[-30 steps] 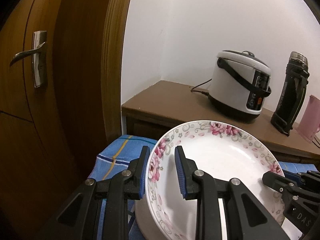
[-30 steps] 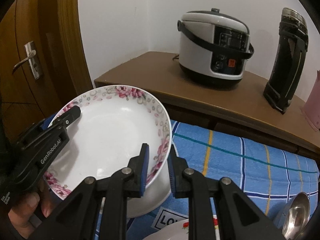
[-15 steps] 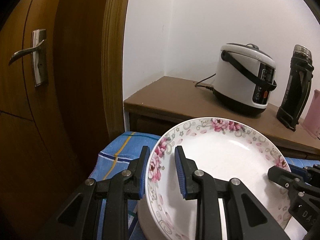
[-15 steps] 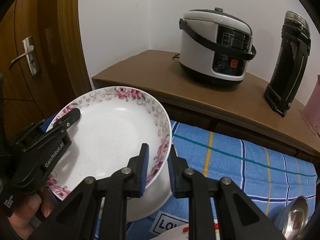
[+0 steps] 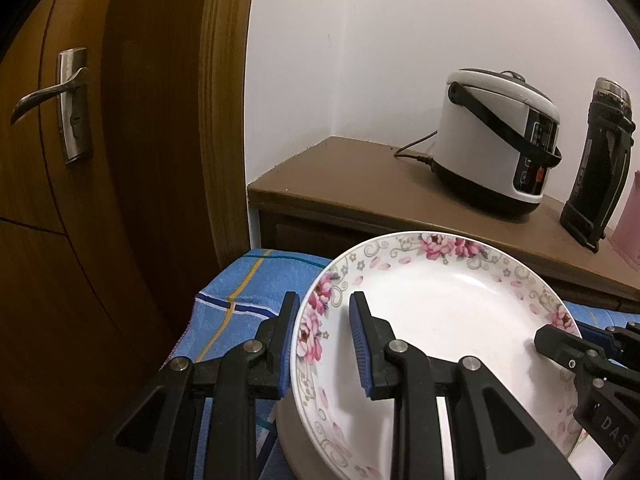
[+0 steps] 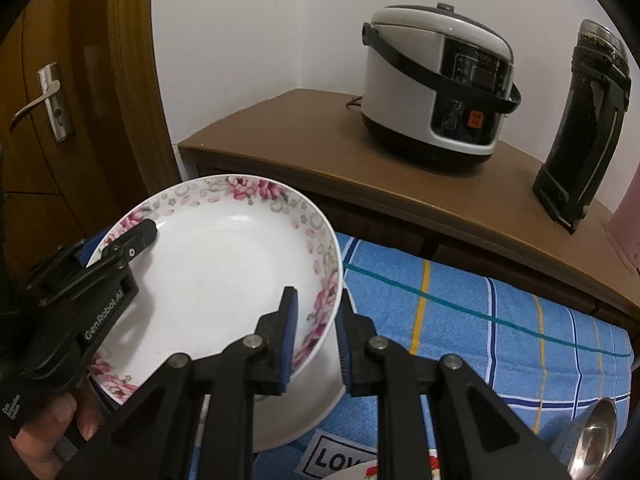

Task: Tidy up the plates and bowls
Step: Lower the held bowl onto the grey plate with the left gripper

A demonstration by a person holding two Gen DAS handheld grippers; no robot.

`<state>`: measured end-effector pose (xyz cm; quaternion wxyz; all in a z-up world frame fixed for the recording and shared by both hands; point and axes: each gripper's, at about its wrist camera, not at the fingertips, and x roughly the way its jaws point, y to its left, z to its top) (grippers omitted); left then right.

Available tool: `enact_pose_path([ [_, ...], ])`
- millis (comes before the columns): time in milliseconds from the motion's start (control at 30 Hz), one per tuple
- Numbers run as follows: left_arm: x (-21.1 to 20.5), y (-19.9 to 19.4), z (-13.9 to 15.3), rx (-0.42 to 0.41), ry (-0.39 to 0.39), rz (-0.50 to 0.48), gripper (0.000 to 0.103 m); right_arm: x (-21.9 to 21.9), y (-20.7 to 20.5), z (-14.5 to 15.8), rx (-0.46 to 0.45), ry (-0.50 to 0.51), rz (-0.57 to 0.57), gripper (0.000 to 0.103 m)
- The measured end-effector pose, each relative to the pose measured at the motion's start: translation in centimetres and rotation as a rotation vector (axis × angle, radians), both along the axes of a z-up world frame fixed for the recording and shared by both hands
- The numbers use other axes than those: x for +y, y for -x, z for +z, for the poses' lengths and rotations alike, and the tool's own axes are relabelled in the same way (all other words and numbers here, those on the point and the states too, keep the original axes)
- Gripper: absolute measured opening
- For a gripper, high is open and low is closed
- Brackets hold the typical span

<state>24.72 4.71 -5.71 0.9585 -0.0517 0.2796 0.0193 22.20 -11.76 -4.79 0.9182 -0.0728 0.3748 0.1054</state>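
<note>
A white deep plate with pink flowers on its rim (image 5: 440, 320) (image 6: 224, 272) is held tilted between both grippers, just above a plain white dish (image 6: 304, 408) (image 5: 288, 432) on the blue checked cloth. My left gripper (image 5: 324, 320) is shut on the plate's left rim, one finger inside and one outside. My right gripper (image 6: 316, 312) is shut on the opposite rim. Each gripper also shows in the other's view: the left gripper (image 6: 132, 240), with a hand under it, and the right gripper (image 5: 560, 344).
Behind the blue checked cloth (image 6: 500, 320) a brown cabinet (image 6: 280, 128) carries a rice cooker (image 6: 436, 80), a black flask (image 6: 588, 120) and a pink object (image 6: 628, 220). A wooden door with a metal handle (image 5: 60, 96) stands left. A metal spoon (image 6: 592, 444) and another flowered plate (image 6: 360, 472) lie near the front.
</note>
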Motion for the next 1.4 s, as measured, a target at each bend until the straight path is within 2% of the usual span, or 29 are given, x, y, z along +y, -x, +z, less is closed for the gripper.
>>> enact_pose_path([
  [500, -0.4, -0.6, -1.0, 0.057, -0.011, -0.028, 0.028, 0.0, -0.6, -0.6, 0.053, 0.024, -0.005, 0.019],
  [1000, -0.7, -1.9, -2.7, 0.197, 0.008, -0.07, 0.028, 0.2, -1.7, -1.8, 0.142, 0.086, 0.0, 0.02],
  [1400, -0.6, -2.1, -3.0, 0.236, 0.017, -0.084, 0.028, 0.4, -2.4, -2.6, 0.184, 0.108, 0.007, 0.021],
])
